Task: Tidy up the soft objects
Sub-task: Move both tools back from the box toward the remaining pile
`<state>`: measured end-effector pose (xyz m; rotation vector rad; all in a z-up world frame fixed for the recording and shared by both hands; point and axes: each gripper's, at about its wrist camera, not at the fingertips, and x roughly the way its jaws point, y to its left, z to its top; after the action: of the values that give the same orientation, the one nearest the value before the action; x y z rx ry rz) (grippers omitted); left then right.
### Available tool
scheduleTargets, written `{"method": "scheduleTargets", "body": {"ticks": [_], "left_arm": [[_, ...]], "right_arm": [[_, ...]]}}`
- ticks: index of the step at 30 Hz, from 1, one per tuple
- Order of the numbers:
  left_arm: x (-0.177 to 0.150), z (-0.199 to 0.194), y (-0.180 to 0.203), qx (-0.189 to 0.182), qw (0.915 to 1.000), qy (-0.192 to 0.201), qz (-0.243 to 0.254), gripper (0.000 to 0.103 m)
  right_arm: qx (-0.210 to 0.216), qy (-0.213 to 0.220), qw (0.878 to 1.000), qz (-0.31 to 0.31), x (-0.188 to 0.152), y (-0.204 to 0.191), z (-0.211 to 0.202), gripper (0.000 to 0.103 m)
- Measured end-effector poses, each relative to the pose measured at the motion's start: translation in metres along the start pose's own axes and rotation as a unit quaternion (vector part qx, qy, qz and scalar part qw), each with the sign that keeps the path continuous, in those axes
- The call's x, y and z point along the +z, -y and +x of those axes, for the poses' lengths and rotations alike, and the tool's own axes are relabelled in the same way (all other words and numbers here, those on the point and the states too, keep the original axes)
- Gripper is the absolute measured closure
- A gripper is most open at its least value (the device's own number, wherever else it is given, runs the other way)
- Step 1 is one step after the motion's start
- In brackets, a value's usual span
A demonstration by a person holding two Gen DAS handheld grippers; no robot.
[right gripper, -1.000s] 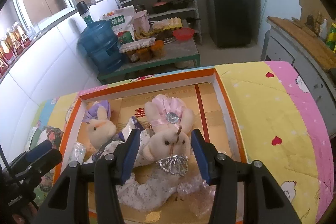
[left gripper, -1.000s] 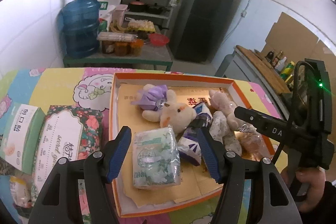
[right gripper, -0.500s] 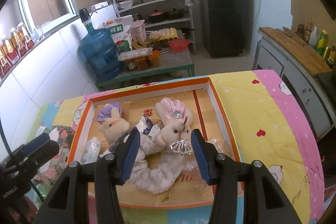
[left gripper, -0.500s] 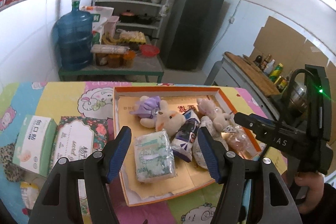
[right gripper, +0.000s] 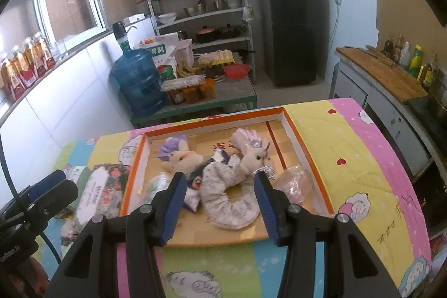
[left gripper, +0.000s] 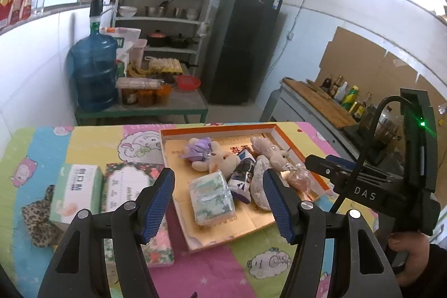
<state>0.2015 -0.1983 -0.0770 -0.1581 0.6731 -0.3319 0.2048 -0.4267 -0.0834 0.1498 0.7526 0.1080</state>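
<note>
An orange-rimmed box lid lies on the quilt-covered table. In it lie a plush rabbit with a purple hat, a plush rabbit with a pink hat, a floral neck pillow, a green tissue pack and a clear plastic bag. My left gripper is open and empty, raised above the lid's near edge. My right gripper is open and empty, raised above the neck pillow.
A green tissue box, a floral tissue pack and a leopard cloth lie left of the lid. Behind the table stand a low table with a water jug, a shelf and a black fridge. A counter stands at the right.
Both grippers have pulled back and risen away from the lid, open and empty throughout. The soft things stay in the lid.
</note>
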Motion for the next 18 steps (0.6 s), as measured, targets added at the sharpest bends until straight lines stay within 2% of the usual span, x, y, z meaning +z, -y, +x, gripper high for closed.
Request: {"method": "scheduleTargets", "body": {"ticks": [18], "left_arm": [[-0.019,-0.082,-0.045,-0.019,0.9995,0.027,0.002,0.036]], "right_arm": [[-0.010,0.022,1.000,-0.005,-0.038,-0.072,-0.059,0.053]]}}
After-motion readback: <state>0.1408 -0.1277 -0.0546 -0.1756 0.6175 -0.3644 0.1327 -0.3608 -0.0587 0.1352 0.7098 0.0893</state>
